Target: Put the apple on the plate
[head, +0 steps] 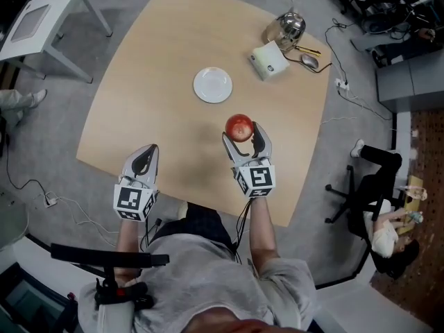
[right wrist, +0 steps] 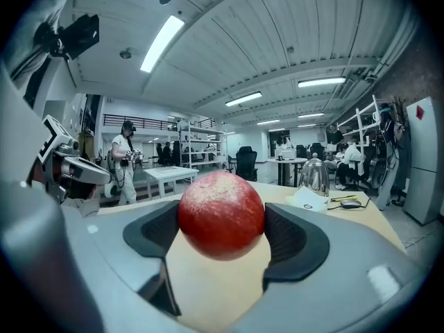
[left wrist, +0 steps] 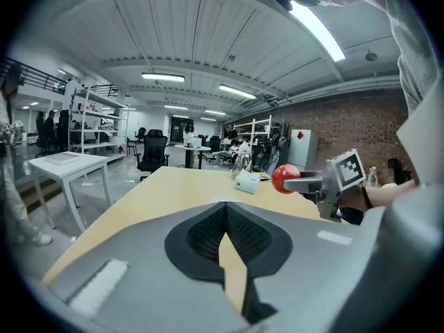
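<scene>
A pale wooden table (head: 173,47) with rounded corners and a smooth matt top lies under both grippers. The person stands at its near edge in a grey shirt, with both forearms stretched forward over the wood.

The right gripper (head: 241,132) reaches further out than the left. Its grey plastic body is level and its marker cube sits at the wrist end. Its jaws are part-way closed, and their dark ribbed pads press on opposite sides of the apple (right wrist: 222,215). The apple is held off the table top.

The left gripper (head: 147,150) is held back near the table edge, off to the left of the right one, and points forward. Its jaws are closed with the ribbed pads meeting at the tips. Nothing is between them, and only a thin wedge of table shows lower down.

A white plate (head: 212,85) lies flat on the wood ahead of the right gripper and a little to its left, apart from it. It is round, glossy and bare.

The apple is round and red, with fine pale speckles and a yellowish patch near its top. It fills the gap between the right pads.
</scene>
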{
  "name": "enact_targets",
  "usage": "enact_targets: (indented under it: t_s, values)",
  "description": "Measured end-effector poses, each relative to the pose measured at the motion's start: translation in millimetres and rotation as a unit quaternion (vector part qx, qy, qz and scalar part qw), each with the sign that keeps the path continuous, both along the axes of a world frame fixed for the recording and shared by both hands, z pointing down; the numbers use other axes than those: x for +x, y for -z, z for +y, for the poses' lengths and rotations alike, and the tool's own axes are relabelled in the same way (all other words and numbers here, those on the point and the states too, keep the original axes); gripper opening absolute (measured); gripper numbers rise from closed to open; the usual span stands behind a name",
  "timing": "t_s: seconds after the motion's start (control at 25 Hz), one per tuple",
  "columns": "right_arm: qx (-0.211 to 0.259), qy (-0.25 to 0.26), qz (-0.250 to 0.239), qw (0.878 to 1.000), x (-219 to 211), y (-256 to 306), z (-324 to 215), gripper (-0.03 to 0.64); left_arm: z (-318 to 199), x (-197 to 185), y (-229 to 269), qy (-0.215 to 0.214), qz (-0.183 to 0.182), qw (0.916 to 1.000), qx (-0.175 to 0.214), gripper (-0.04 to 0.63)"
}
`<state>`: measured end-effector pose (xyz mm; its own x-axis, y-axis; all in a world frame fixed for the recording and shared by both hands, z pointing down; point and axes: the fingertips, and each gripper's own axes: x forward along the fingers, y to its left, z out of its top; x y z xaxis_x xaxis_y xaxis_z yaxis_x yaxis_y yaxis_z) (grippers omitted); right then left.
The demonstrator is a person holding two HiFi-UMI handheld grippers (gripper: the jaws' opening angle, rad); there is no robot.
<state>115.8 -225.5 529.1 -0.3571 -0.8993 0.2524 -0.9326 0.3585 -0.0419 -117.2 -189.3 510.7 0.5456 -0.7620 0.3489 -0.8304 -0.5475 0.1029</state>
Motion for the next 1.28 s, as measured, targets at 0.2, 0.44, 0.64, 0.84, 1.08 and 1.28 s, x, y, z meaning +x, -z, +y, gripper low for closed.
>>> enact_targets:
  t_s: [0.2, 0.44, 0.64, 0.84, 1.08, 1.28]
  values:
    - [-0.006, 0.011, 0.004, 1.000, -4, -19, -25, 0.387, -14, 4, -17, -0.003, -0.005, 0.9999, -0.016, 0.020]
    - [-0.019, 0.022, 0.003, 1.000, -6, -43, -52, 0.387, -26, 5, -35, 0.004, -0.010, 0.9993, -0.036, 0.020]
    - [-0.028, 0.027, -0.004, 0.999, -9, -65, -79, 0.387, -37, 4, -54, 0.008, -0.015, 0.9983, -0.055, 0.020]
    - [-0.037, 0.029, -0.009, 0.999, -6, -83, -105, 0.387, -48, 7, -69, 0.014, -0.015, 0.9974, -0.070, 0.020]
    - [-0.045, 0.031, -0.007, 0.998, -6, -97, -127, 0.387, -53, 7, -78, 0.018, -0.014, 0.9962, -0.084, 0.020]
    - [-0.052, 0.033, -0.009, 0.998, -7, -110, -144, 0.387, -57, 9, -89, 0.020, -0.012, 0.9950, -0.097, 0.020]
